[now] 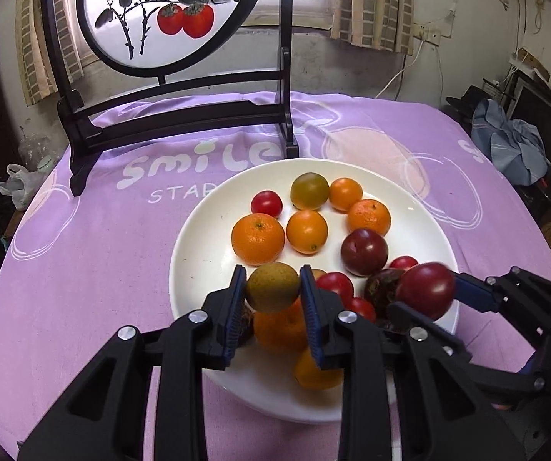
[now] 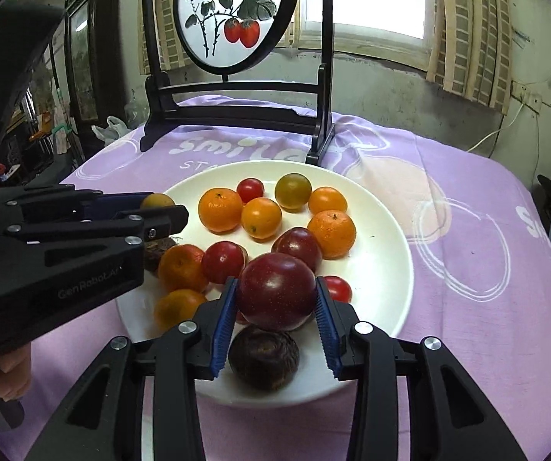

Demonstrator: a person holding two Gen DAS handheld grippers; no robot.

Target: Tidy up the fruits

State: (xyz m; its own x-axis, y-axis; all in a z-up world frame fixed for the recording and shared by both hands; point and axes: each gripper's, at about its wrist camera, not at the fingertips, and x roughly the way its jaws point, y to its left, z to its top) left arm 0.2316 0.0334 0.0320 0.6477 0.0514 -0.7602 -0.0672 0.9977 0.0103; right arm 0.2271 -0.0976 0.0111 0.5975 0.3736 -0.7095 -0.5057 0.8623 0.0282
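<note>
A white plate (image 1: 198, 253) on the purple cloth holds several oranges, small red tomatoes, plums and dark wrinkled fruits. My left gripper (image 1: 272, 288) hangs over the plate's near side. A brownish-green round fruit (image 1: 272, 287) sits between its blue pads and touches both, above an orange (image 1: 279, 330). My right gripper (image 2: 277, 299) is over the plate's near edge with a dark red plum (image 2: 275, 294) filling the gap between its pads, just above a dark wrinkled fruit (image 2: 263, 357). The right gripper with its plum (image 1: 427, 288) also shows at the right of the left wrist view.
A black wooden stand (image 1: 183, 115) with a round painted screen rises at the back of the table, close behind the plate. A person's hand (image 2: 6, 376) holds the left gripper's handle. Clutter and boxes line the room's right side (image 1: 525, 134).
</note>
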